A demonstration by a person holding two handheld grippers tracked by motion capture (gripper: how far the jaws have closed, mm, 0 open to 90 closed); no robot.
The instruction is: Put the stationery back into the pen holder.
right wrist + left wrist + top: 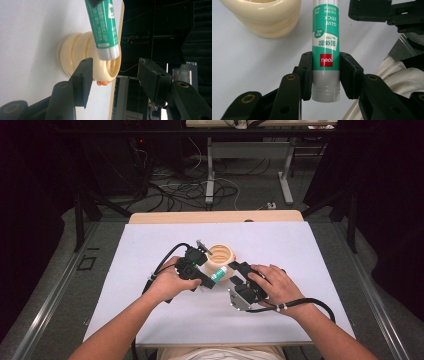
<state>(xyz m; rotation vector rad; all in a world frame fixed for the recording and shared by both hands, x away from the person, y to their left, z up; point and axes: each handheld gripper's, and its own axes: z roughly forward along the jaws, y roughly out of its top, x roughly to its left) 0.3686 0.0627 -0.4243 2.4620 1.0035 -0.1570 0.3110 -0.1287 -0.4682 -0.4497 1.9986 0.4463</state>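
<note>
Clamped in left gripper (325, 75): smooth green-and-white glue stick (325, 42), "deli GLUE STICK"; right gripper (113, 77) apart, empty, before ribbed cream holder (75, 57)

We read on glue stick (325, 50), print upside down in left gripper view: "GLUE STICK" in white on green band; "deli" in white on red square; "No.7102" on white patch beside Chinese characters, illegible to us.
</note>
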